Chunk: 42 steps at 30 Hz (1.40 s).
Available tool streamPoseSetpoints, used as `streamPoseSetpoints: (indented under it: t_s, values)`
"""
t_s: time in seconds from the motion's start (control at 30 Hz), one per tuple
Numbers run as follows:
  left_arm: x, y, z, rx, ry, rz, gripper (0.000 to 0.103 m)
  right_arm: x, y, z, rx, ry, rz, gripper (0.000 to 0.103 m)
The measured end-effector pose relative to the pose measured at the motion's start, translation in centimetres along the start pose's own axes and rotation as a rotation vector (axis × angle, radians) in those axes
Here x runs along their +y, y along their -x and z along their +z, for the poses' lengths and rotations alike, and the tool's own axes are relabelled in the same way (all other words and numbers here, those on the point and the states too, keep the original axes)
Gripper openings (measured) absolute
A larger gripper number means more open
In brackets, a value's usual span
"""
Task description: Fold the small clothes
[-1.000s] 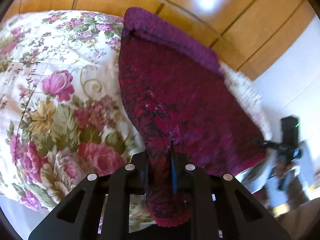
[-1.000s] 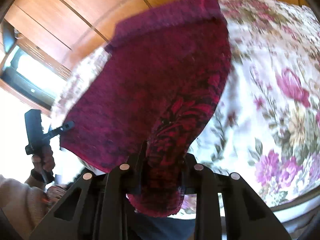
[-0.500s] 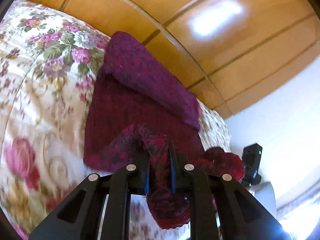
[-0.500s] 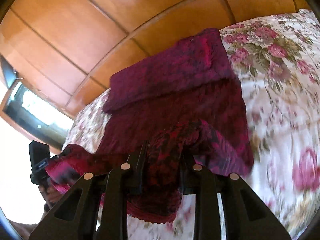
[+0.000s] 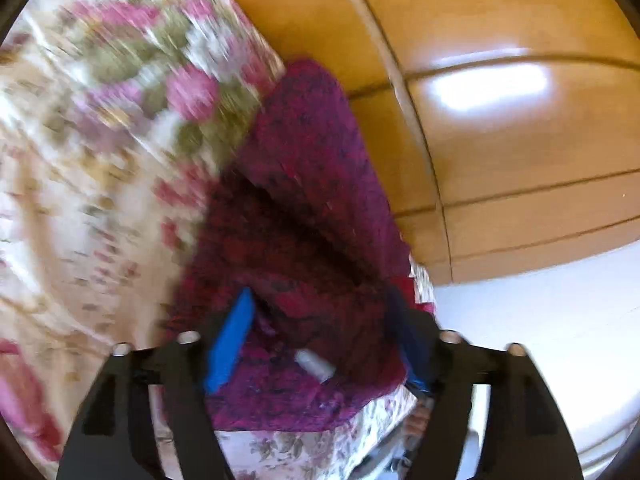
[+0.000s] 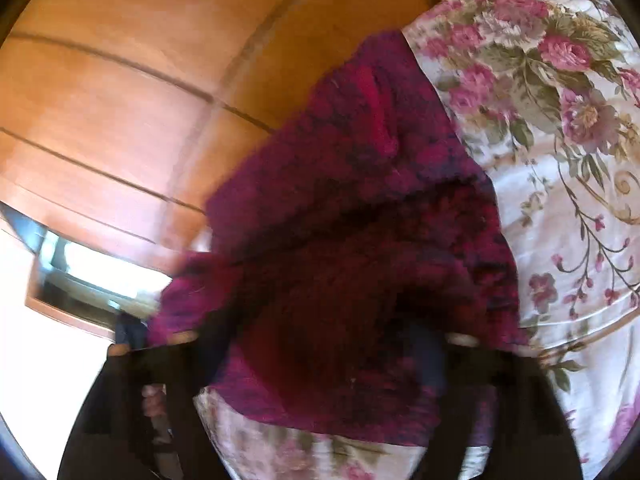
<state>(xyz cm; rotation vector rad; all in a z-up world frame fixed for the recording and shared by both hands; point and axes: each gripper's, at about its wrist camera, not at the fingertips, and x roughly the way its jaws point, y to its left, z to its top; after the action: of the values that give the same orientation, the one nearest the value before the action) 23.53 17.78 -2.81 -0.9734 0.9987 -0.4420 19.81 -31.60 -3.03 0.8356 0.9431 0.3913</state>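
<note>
Purple-red knit garment (image 5: 304,240) lies folded on the flowery bedspread (image 5: 100,160).
My left gripper (image 5: 320,336) is spread wide; my right gripper (image 6: 320,344) looks spread too. It's soft and floppy; I'd pinch its corners.

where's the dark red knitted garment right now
The dark red knitted garment lies folded on the floral bedspread, near its edge by the wooden panelled wall, centred in both wrist views between each gripper's spread fingers.
</note>
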Motion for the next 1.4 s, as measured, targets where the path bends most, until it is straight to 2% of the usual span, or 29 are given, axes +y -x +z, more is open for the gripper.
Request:
streamPoseSetpoints:
  t_s: [0.13, 0.27, 0.3, 0.33, 0.4, 0.47, 0.53, 0.63, 0.7, 0.8, 1.0, 1.1, 1.23, 1.27, 1.4]
  values:
    - [1.6, 3.7, -0.6, -0.105, -0.069, 0.072, 0.075, -0.5, 2.6, -0.4, -0.052, 0.036, -0.048, 0.099]
    - [2.9, 3.4, -3.2, -0.072, -0.176, 0.138, 0.075, -2.1, 3.8, -2.5, -0.056, 0.102, -0.182, 0.096]
    - [3.0, 2.9, -4.0, -0.056, -0.210, 0.143, 0.075, -2.6, 3.7, -3.4, -0.037, 0.107, -0.210, 0.085]
    - [2.9, 2.5, -4.4, -0.045, -0.234, 0.145, 0.075, -3.1, 3.2, -4.0, -0.008, 0.111, -0.233, 0.068]
    - [2.8, 1.2, -5.7, -0.010, -0.270, 0.147, 0.075, -3.9, 2.6, -4.9, 0.025, 0.121, -0.251, 0.055]
    - [2.5, 0.1, -6.6, 0.034, -0.300, 0.137, 0.060, -3.9, 2.0, -5.2, 0.007, 0.149, -0.278, 0.054]
    - [2.2, -0.7, -7.1, 0.029, -0.332, 0.196, 0.040, -3.6, 1.1, -4.9, 0.004, 0.150, -0.305, 0.046]
    - [2.1, -0.3, -7.1, 0.017, -0.326, 0.213, 0.026, -2.3, 1.3, -4.7, 0.006, 0.182, -0.328, 0.030]
    - [1.7, 0.3, -7.3, -0.002, -0.344, 0.220, 0.021, -1.5, 1.8, -4.9, 0.002, 0.199, -0.336, 0.025]
    - [1.1, 1.5, -8.2, -0.019, -0.373, 0.233, 0.015, -0.1, 2.7, -5.4, -0.016, 0.217, -0.330, 0.021]
    - [1.5, 4.7, -10.2, -0.034, -0.353, 0.194, 0.012, 1.7, 4.9, -7.5, -0.020, 0.228, -0.293, 0.020]
    - [1.9, 6.2, -12.1, -0.020, -0.351, 0.184, 0.012, 1.3, 6.6, -9.6, 0.011, 0.211, -0.264, 0.020]
    - [3.4, 7.9, -15.4, 0.020, -0.324, 0.190, 0.012, -0.2, 8.8, -13.0, 0.069, 0.172, -0.277, 0.018]
    - [3.6, 8.4, -16.5, 0.026, -0.324, 0.201, 0.012, -0.5, 9.1, -13.6, 0.076, 0.167, -0.280, 0.012]
    - [3.3, 9.4, -18.1, 0.025, -0.350, 0.235, 0.014, -1.0, 10.1, -14.9, 0.086, 0.155, -0.285, 0.015]
